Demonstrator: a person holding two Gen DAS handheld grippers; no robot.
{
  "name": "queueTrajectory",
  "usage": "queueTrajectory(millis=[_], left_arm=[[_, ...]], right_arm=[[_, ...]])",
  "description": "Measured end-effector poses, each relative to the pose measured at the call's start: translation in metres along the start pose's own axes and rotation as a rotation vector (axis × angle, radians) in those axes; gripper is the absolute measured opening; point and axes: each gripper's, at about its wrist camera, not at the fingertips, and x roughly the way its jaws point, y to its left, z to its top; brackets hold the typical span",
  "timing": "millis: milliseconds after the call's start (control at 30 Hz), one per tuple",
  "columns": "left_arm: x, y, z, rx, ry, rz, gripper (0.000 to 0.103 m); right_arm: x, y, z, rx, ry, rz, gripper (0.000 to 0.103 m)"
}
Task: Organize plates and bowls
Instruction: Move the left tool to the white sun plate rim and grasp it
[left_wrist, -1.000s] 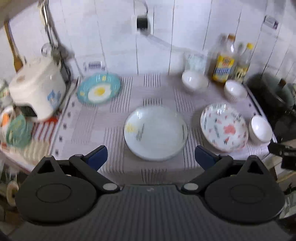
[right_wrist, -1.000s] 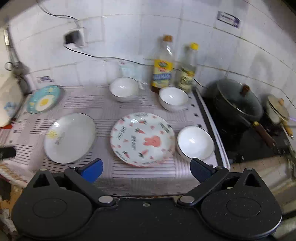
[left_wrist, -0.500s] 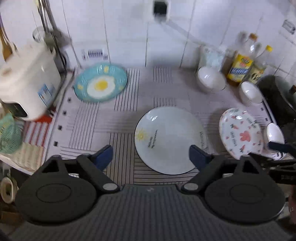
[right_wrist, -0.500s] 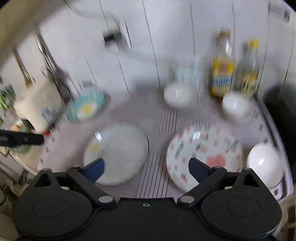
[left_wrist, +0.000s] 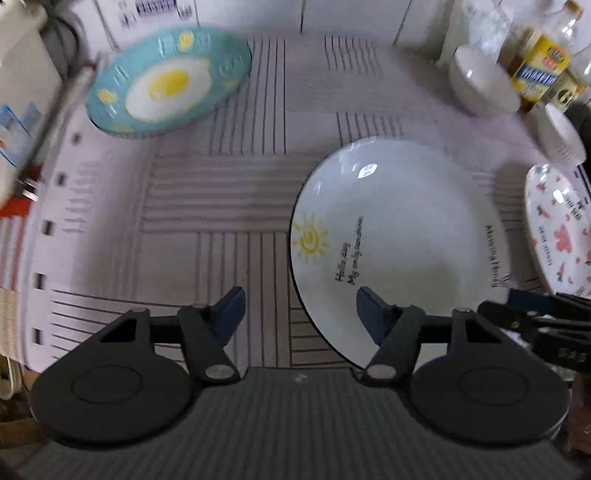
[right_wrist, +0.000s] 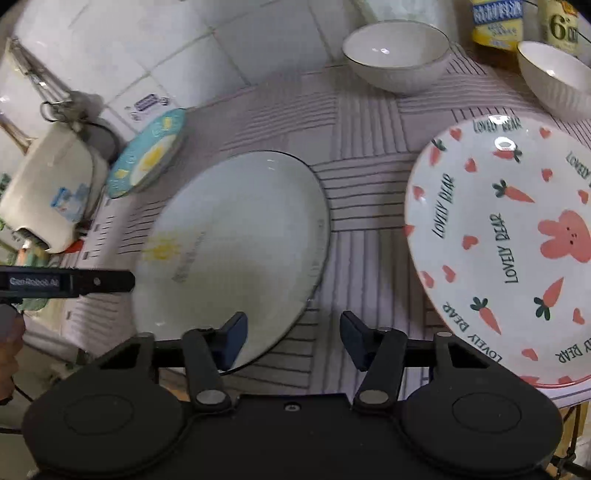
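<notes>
Two grippers over plates on a striped cloth.
The left gripper (left_wrist: 298, 308) and right gripper (right_wrist: 292, 336) are closing, empty, astride the white plate's (left_wrist: 402, 236) opposite rims.

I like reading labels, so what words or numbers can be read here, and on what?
"LOVELY BEAR", several times: bunny plate.
"6": right bottle.
"GenRobot.AI", roughly: the other tool.
Too blurred to read: script on the sun plate, label of the yellow bottle, wall sticker.
</notes>
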Motion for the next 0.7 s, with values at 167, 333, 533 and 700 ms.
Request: queueTrajectory(millis=[167, 333, 533, 700], left_arm=[[0.024, 0.004, 0.01, -0.018, 0.014, 0.007, 0.058], [0.026, 0.014, 0.019, -0.093, 0.029, -0.124, 0.021], [0.019, 0.003, 0.025, 0.009, 0.059, -0.111, 0.022], [0.0, -0.001, 0.035, 0.082, 0.021, -0.116, 0.022]], right_arm=[[0.01, -0.003, 0.005, -0.003, -0.048, 0.003, 0.033], [0.016, -0.017, 0.008, 0.072, -0.071, 0.038, 0.018], [0.013, -0.018, 0.013, 0.059, -0.054, 0.04, 0.018], [0.005, -0.012, 0.025, 0.026, -0.088, 0.054, 0.019]])
